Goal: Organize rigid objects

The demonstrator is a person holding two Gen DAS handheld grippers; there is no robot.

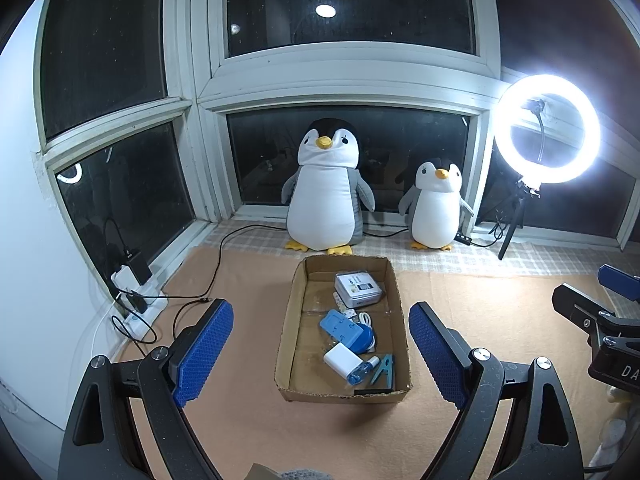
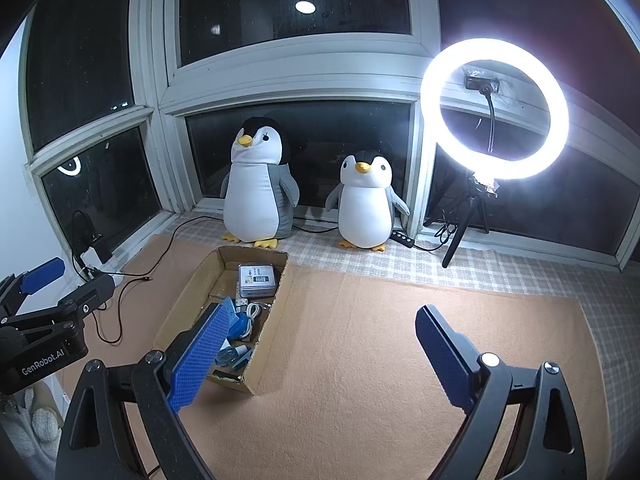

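On the mat, cardboard box (image 1: pixel 289 344) runs lengthwise toward the penguins (image 1: pixel 326 188)

an orange blanket (image 1: pixel 460 312) covers the floor; on it sits a cardboard box (image 1: pixel 288 344), with a black cable (image 1: pixel 218 256) trailing beside.

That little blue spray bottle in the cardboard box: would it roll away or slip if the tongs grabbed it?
The spray bottle lies on its side and looks round, so a nudge would probably roll it, though the clip beside it may block that. Its smooth, clear-looking plastic could slip. It looks small, probably light.
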